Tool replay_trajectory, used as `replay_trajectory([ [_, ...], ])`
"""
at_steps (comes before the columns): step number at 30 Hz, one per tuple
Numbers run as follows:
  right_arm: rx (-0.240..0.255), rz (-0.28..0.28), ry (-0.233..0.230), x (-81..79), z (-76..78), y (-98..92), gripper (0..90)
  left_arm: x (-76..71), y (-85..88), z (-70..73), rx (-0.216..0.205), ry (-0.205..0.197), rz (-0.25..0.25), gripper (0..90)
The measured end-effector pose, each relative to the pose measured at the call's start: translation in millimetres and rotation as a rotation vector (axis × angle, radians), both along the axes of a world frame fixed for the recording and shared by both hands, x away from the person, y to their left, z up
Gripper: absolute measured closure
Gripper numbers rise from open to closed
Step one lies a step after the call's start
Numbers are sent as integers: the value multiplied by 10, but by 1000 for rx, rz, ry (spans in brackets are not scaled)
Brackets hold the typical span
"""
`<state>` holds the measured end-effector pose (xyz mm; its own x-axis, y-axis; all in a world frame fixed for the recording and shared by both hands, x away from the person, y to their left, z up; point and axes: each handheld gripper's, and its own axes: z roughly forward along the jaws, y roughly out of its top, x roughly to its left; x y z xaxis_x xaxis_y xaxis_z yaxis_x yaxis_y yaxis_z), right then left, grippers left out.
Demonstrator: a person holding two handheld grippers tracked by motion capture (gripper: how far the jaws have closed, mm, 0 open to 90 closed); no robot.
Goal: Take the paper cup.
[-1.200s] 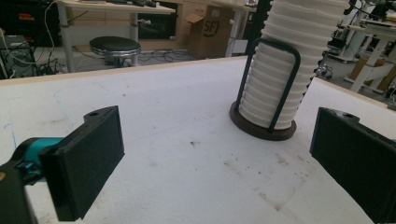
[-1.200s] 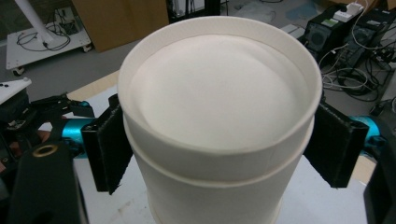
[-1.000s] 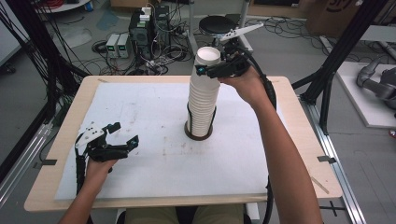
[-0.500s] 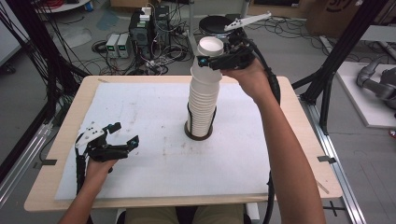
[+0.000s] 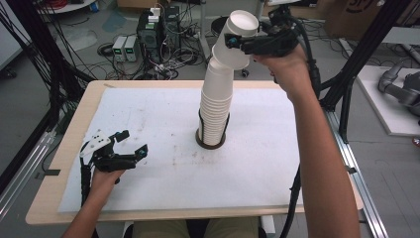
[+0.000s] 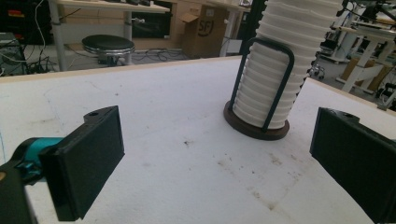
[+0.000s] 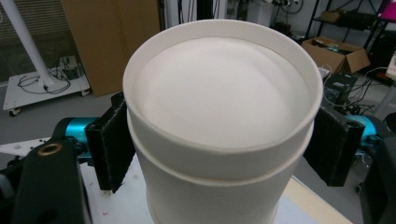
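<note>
A tall stack of upturned white paper cups point(image 5: 216, 109) stands in a dark wire holder with a round base point(image 5: 210, 144) at the table's middle. My right gripper point(image 5: 240, 39) is shut on the top cup point(image 5: 236, 34), held tilted just above the stack. In the right gripper view the cup point(image 7: 224, 107) sits between both pads point(image 7: 112, 144). My left gripper point(image 5: 133, 143) rests open on the white mat at the front left, with nothing between its fingers. The left gripper view shows the stack point(image 6: 275, 70) and holder base point(image 6: 254, 128) ahead of the wide-open left gripper point(image 6: 217, 154).
A white mat point(image 5: 148, 114) covers most of the wooden table point(image 5: 74, 124). Black frame posts point(image 5: 356, 64) rise at the right and left sides. Power boxes and cables point(image 5: 148, 34) lie on the floor behind the table, and a stool point(image 6: 107, 45) stands nearby.
My right gripper has risen and tipped, taking the top cup up off the stack. The left gripper has stayed where it was, open.
</note>
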<state>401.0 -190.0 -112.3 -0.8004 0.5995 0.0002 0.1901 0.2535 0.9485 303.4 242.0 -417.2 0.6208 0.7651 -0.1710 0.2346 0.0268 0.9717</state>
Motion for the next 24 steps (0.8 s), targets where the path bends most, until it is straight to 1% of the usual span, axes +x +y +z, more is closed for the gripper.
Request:
replay_trajectory([
  [3, 14, -1, -8, -80, 25, -99, 210, -1, -1, 1, 0, 0, -3, 28],
  [5, 15, -3, -13, -153, 5, -188, 210, -4, -5, 2, -1, -3, -2, 29],
  [6, 15, -3, -13, -153, 5, -188, 210, -4, -5, 2, -1, -3, -2, 28],
  [7, 19, -8, -9, -221, -55, -284, 210, -6, -10, 2, -1, -1, -5, 28],
  [8, 17, -13, -10, -252, -100, -337, 211, -4, -12, -1, 4, -7, -5, 29],
  [11, -4, -38, -3, -340, -283, -493, 211, -8, -16, 2, -2, -10, -12, 28],
  [12, -11, -49, 1, -363, -359, -540, 211, -13, -24, 7, -3, -20, -13, 28],
  [13, -11, -49, 1, -363, -359, -540, 211, -13, -24, 7, -3, -20, -13, 29],
  [14, -9, -57, 16, -398, -502, -620, 211, -15, -30, 8, -5, -21, -13, 29],
  [15, -9, -57, 16, -398, -502, -620, 211, -17, -34, 7, -6, -23, -15, 29],
  [16, -7, -68, 29, -435, -694, -708, 210, -20, -35, 9, -3, -23, -17, 28],
  [17, -4, -68, 37, -443, -757, -736, 211, -21, -37, 10, -2, -20, -18, 28],
  [18, -1, -74, 48, -451, -863, -775, 211, -18, -43, 4, -4, -20, -18, 29],
  [19, -1, -74, 48, -451, -863, -775, 211, -18, -43, 4, -4, -20, -18, 28],
  [22, -11, -83, 71, -473, -1096, -837, 211, -17, -58, -5, -6, -17, -26, 28],
  [23, -13, -77, 76, -481, -1172, -855, 211, -19, -61, -3, 3, -19, -30, 29],
  [24, -16, -72, 82, -505, -1323, -878, 211, -21, -67, -4, 2, -21, -32, 28],
])
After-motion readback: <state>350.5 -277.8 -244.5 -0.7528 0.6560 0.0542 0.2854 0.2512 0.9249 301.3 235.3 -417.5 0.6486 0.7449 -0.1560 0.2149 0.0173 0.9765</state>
